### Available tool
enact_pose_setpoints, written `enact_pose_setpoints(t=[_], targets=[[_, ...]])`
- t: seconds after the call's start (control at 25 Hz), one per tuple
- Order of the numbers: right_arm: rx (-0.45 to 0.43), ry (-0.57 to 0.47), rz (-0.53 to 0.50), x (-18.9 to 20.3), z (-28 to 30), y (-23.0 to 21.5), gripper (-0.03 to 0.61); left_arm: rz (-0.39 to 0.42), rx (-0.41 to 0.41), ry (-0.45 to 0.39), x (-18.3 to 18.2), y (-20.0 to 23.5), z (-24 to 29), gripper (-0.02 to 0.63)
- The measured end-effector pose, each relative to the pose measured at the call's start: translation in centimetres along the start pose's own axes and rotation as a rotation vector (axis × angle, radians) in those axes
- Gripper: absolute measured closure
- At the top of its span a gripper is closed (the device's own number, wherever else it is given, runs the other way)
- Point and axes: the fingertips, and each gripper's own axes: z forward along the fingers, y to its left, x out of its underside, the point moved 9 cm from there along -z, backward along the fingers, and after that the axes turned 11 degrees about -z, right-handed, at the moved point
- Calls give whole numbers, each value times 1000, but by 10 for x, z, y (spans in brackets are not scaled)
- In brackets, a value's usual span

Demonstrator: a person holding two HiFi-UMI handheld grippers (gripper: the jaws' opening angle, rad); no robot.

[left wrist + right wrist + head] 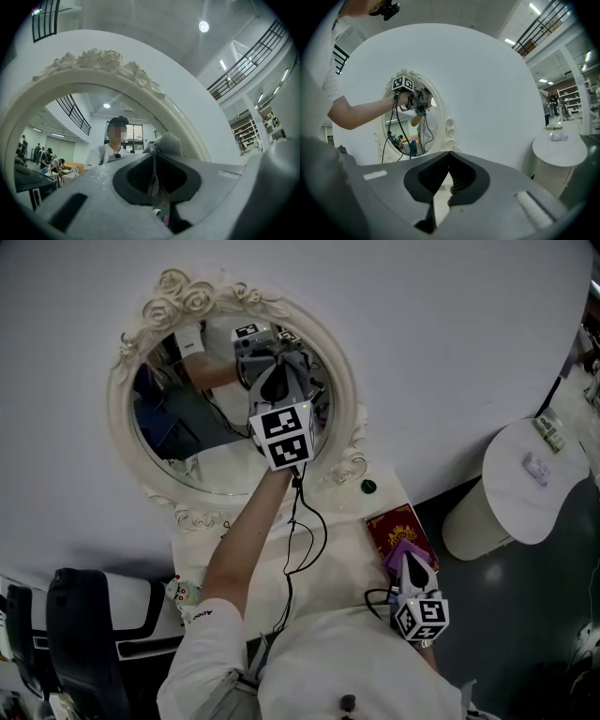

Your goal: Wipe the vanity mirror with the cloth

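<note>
An oval vanity mirror in a cream frame carved with roses hangs on the white wall. My left gripper is raised against the glass at its upper right, shut on a grey cloth. In the left gripper view the cloth bunches out past the shut jaws, close to the mirror frame, and a strip of it hangs between them. My right gripper is low at the right over the vanity top, its jaws shut on nothing. From there the mirror and the left gripper show ahead.
On the cream vanity top lie a red book, a purple item and a small green knob. A round white side table stands at the right and a black chair at the lower left. Cables hang from the left gripper.
</note>
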Motion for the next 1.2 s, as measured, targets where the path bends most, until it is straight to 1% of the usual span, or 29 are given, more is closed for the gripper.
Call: enact_pose_setpoints(t=[0.28, 0.68, 1.0, 1.2], targets=[[-105, 5, -16, -2, 18, 19, 571, 39, -69, -23, -12, 42, -25, 592], [-240, -2, -23, -4, 45, 54, 571, 67, -219, -33, -24, 116, -68, 592], [-302, -3, -35, -4, 56, 82, 571, 110, -324, -46, -33, 166, -97, 592], [-303, 0, -14, -1, 59, 90, 571, 147, -400, -64, -38, 189, -111, 592]])
